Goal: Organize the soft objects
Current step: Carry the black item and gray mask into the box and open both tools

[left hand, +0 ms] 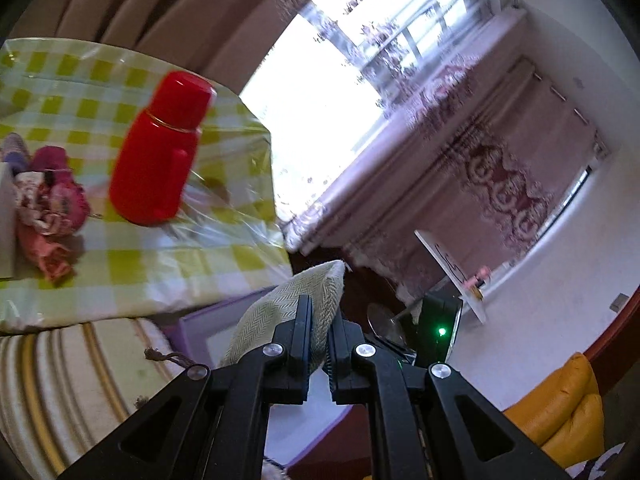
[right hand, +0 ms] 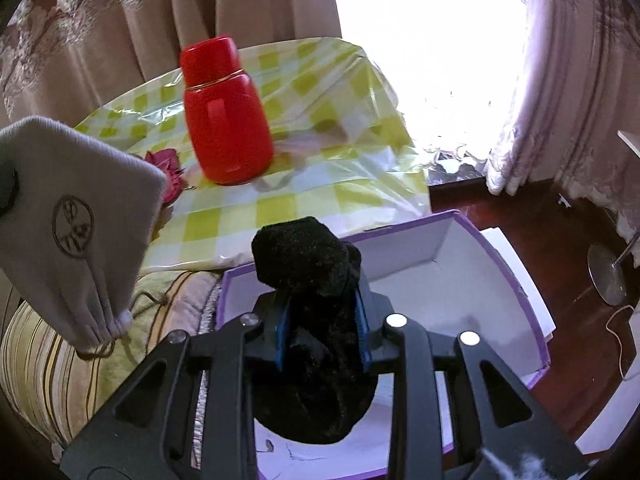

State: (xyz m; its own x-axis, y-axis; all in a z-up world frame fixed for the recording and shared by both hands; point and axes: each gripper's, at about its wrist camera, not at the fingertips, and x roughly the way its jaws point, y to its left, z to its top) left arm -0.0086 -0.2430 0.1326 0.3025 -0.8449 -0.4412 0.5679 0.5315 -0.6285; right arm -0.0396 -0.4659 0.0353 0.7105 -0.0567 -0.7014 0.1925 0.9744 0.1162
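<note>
My left gripper (left hand: 320, 316) is shut on a pale herringbone cloth pouch (left hand: 276, 320) and holds it up beside the table edge. The same pouch, grey with a round logo and drawstring, hangs at the left of the right wrist view (right hand: 72, 224). My right gripper (right hand: 320, 312) is shut on a black fuzzy soft object (right hand: 308, 264) and holds it above the open purple-rimmed white box (right hand: 440, 236). A pink and red cloth bundle (left hand: 48, 208) lies on the checked tablecloth; it also shows in the right wrist view (right hand: 168, 168).
A red thermos (left hand: 160, 148) stands on the green-checked table (left hand: 140, 264); it shows in the right wrist view too (right hand: 224, 116). A striped cushion (right hand: 60, 360) lies left of the box. Curtains (right hand: 120, 20), a window, a lamp base (right hand: 606, 276) and wood floor surround.
</note>
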